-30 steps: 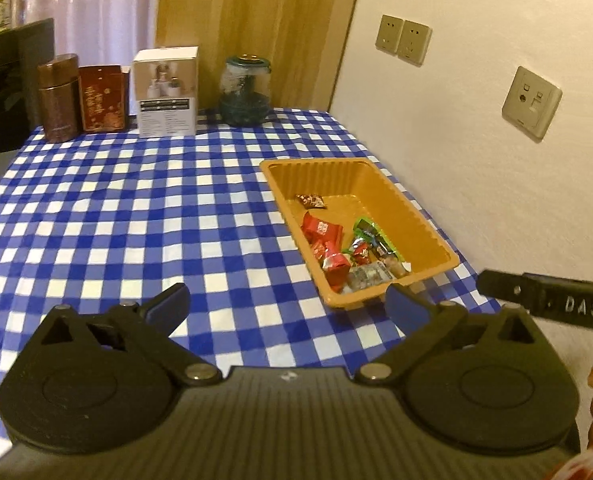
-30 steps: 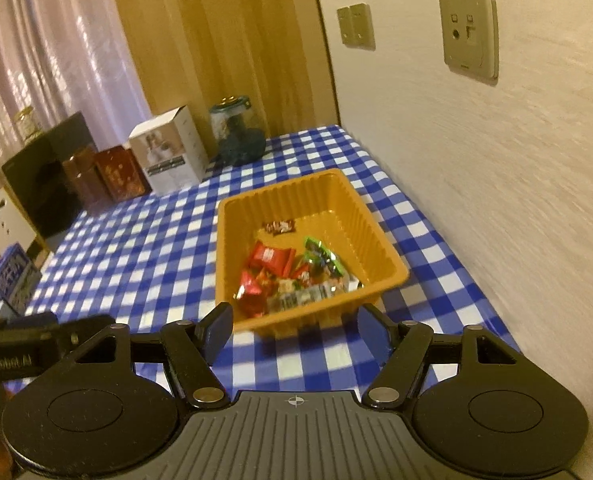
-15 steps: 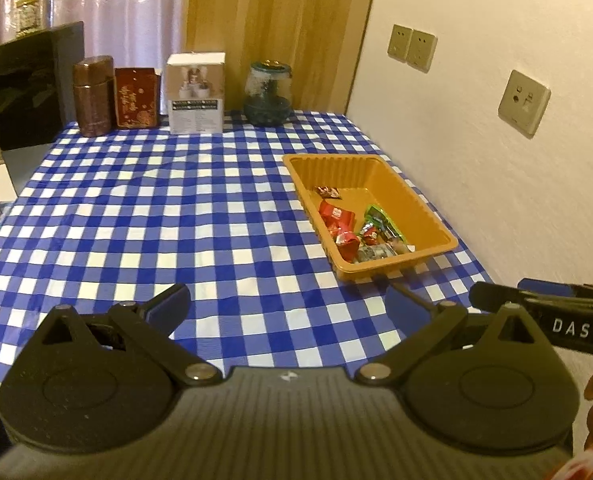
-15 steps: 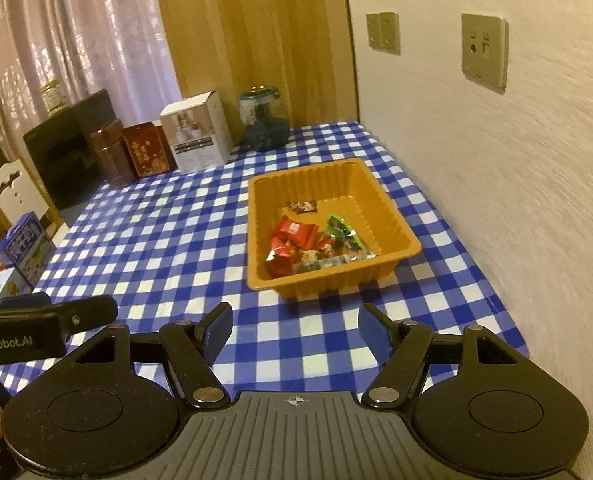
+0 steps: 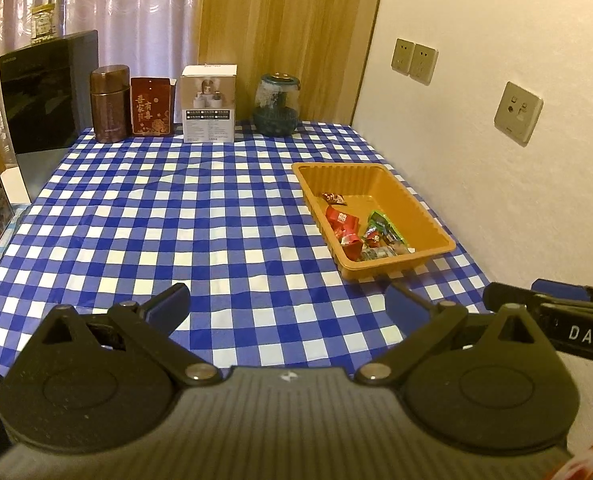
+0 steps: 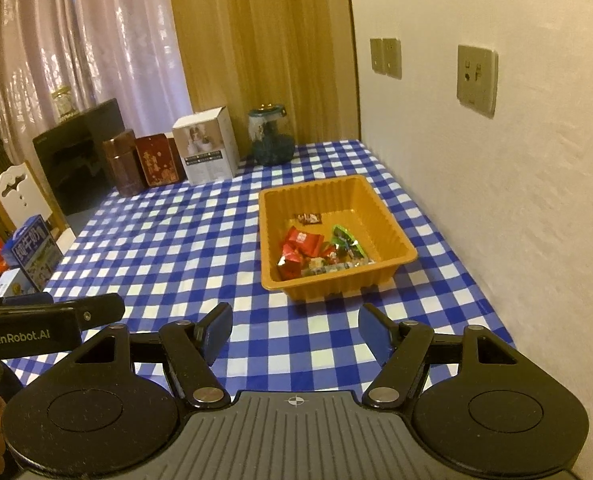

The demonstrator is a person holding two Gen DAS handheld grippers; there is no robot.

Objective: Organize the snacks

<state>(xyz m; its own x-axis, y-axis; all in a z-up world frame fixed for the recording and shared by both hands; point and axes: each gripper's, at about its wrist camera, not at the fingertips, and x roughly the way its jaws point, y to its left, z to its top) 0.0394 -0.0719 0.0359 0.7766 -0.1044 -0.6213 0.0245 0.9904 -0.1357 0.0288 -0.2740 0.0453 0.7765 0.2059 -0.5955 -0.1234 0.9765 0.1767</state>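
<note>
An orange plastic tray sits on the blue checked tablecloth near the wall, holding several wrapped snacks in red, green and silver. My left gripper hangs open over the cloth, short of the tray and to its left, with nothing between its fingers. My right gripper is also open and empty, hovering in front of the tray's near rim. Each gripper shows at the edge of the other's view.
Along the table's far edge stand a brown canister, a red box, a white box and a glass jar. A white wall borders the right side. Boxes and a white chair sit left of the table.
Both grippers have drawn back from the tray and risen a little, so the tray looks smaller and more of the table shows. Their jaws stay as wide as before.
</note>
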